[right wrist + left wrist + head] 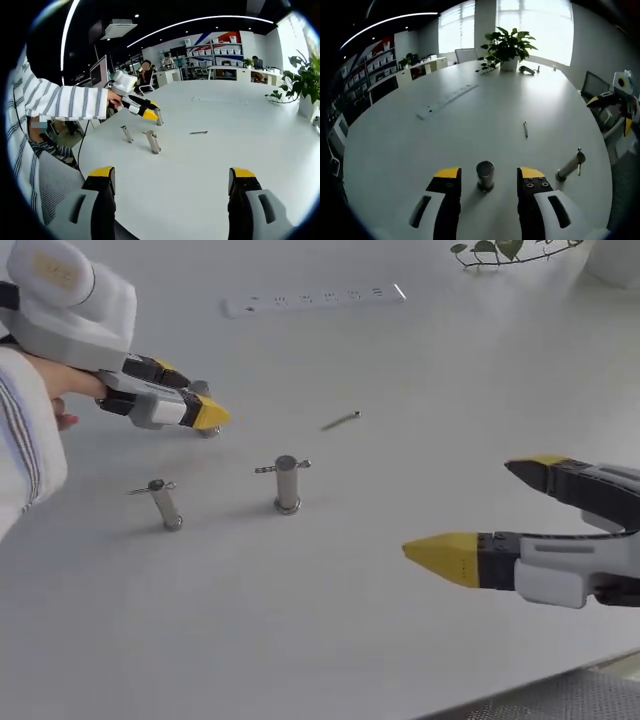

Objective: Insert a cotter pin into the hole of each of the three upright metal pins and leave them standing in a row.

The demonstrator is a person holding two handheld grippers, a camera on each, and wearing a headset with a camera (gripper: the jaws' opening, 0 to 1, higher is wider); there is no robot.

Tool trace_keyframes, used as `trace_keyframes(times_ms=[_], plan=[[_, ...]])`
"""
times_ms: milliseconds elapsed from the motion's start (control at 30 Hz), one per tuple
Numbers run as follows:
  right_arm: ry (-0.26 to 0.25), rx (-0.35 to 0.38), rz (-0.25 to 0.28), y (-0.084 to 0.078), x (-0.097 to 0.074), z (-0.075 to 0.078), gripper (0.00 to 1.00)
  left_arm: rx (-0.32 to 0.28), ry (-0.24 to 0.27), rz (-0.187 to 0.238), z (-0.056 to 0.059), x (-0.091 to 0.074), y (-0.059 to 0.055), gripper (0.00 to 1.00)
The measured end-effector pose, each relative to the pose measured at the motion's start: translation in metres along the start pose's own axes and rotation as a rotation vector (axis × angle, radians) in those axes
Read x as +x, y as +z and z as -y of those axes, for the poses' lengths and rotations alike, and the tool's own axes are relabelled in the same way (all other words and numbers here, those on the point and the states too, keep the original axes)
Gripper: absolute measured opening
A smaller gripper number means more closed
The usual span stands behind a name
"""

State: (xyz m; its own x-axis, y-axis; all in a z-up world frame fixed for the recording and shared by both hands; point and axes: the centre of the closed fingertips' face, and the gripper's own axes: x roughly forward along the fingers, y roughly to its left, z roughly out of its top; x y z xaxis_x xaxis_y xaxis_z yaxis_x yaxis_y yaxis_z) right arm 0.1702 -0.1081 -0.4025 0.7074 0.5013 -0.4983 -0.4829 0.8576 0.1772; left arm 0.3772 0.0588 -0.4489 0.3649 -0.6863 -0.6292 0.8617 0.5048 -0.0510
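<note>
The left gripper (pixel 488 173) is released, its jaws either side of the bare metal pin (pixel 485 176) without touching; the right gripper (pixel 456 509) gapes empty. The loose cotter pin (pixel 342 420) lies flat beyond, probably light and slippery (pinch it mid-shank); the second pin (pixel 288 485) and third pin (pixel 165 502) carry cotters already.

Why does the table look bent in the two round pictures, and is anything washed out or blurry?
Left gripper view: the fisheye lens bows the edge of the table, and the windows are washed out white. Right gripper view: the same bowing. Head view: no bowing, the power strip looks straight; even light, only faint shadows by the metal pins.
</note>
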Motion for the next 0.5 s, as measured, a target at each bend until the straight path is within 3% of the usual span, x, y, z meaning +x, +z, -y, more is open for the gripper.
trace_keyframes(times_ms=[367,500], plan=[[0.002,-0.003,-0.008,-0.0041,-0.0015,0.0011,0.92,-0.020,0.005,-0.008,-0.0064,0.0075,-0.0059,0.25],[0.002,-0.002,-0.012,-0.0057,-0.0020,0.0018,0.91,-0.015,0.018,0.003,-0.0015,0.0066,-0.0027,0.17]])
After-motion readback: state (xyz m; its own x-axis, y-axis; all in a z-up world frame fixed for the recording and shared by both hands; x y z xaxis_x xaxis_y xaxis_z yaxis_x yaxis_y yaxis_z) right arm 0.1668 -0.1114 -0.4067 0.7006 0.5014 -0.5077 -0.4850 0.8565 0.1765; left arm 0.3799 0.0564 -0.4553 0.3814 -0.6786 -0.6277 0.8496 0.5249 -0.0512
